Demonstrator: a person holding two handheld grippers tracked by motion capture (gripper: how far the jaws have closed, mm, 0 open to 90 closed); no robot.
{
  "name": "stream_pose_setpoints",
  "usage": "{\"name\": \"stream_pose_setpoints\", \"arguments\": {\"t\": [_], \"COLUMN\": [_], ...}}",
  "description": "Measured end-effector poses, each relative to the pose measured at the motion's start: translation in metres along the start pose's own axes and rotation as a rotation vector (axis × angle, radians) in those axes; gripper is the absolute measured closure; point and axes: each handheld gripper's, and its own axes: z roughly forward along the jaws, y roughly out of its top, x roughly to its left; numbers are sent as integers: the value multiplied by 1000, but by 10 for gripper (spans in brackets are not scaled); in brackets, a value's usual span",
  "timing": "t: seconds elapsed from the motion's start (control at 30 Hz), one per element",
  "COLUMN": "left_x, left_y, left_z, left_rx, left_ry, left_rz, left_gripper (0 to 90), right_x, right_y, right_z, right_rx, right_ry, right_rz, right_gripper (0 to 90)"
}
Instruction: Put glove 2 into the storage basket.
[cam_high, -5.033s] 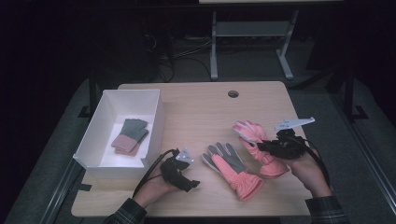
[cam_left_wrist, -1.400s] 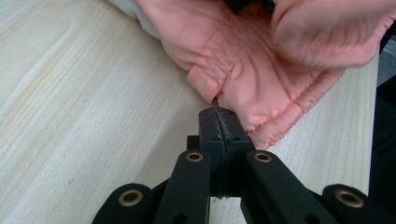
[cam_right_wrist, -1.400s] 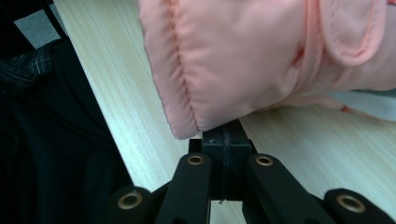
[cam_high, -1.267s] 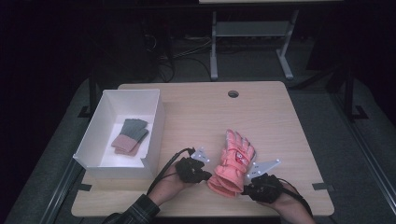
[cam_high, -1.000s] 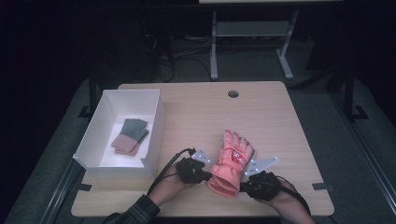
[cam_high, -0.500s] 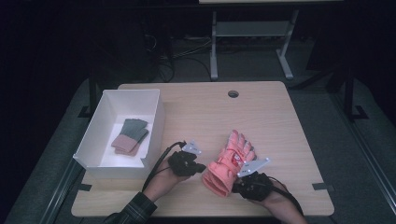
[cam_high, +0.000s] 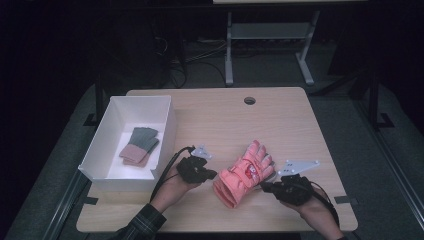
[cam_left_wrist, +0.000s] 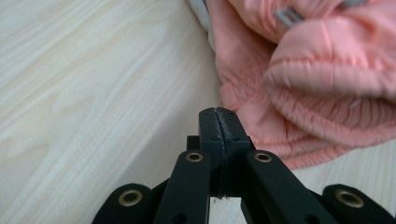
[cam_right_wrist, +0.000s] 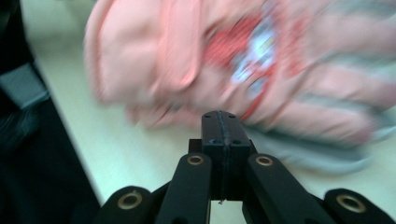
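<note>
Two gloves: a pink padded pair (cam_high: 245, 172) is seen stacked on the bench (cam_high: 280, 120), near its front edge, between the two grippers and angled with the fingers away from the person.
Left gripper (cam_high: 212, 174): its jaws are pressed together with nothing between them, just beside the ribbed cuff (cam_left_wrist: 327, 121).
Right gripper (cam_high: 264, 186): its jaws are likewise closed and empty, at the pair's finger side.
Handling: the pair is judged light, soft and puffy; it is likely to sag and slide apart if lifted by one layer.
Hold: the gathered cuff is judged the firmest place, both layers being pinched together.
White box (cam_high: 107, 145): it is placed to the left, with a folded grey-and-pink pair (cam_high: 138, 146) inside.
</note>
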Motion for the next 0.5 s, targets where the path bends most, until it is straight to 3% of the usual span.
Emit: {"name": "stream_pose_setpoints", "arguments": {"t": [0.17,0.5], "left_x": [5,7], "left_y": [9,26], "left_z": [-4,-9], "left_rx": [-15,-46], "left_ry": [1,5], "left_rz": [1,11], "left_gripper": [894,827], "right_x": [-10,-14], "right_y": [13,14], "right_z": [12,42], "right_rx": [-37,23], "right_ry": [-25,-49], "right_rz": [-4,-20], "right_gripper": [900,900]}}
